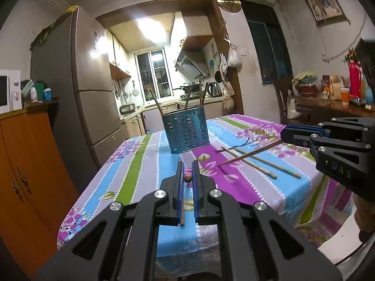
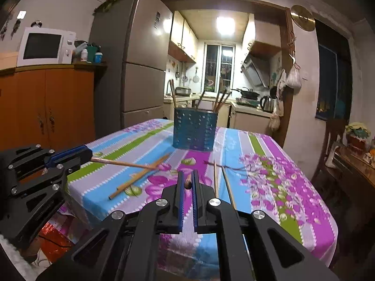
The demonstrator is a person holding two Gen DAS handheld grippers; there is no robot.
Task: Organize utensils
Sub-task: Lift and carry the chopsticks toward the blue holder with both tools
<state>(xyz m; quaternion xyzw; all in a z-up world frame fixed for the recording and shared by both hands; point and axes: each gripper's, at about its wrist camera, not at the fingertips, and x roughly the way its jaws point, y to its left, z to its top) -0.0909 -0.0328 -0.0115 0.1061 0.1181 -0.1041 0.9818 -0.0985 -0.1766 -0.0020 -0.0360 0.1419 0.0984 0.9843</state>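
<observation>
- Left wrist view: left gripper (image 1: 188, 166) closed on a chopstick (image 1: 187, 179) seen end-on between its blue pads, held clear above the table (image 1: 145, 164); right gripper (image 1: 284, 134) at the right edge, closed on another chopstick (image 1: 252, 152) slanting down toward the cloth.
- Two loose chopsticks (image 1: 255, 164) lie side by side on the striped cloth, under that slanted one.
- Right wrist view: blue holder (image 2: 194, 132) stands upright near the table's far end, several chopsticks in it, well apart from both grippers; two more loose chopsticks (image 2: 138, 178) lie crossed at left.
</observation>
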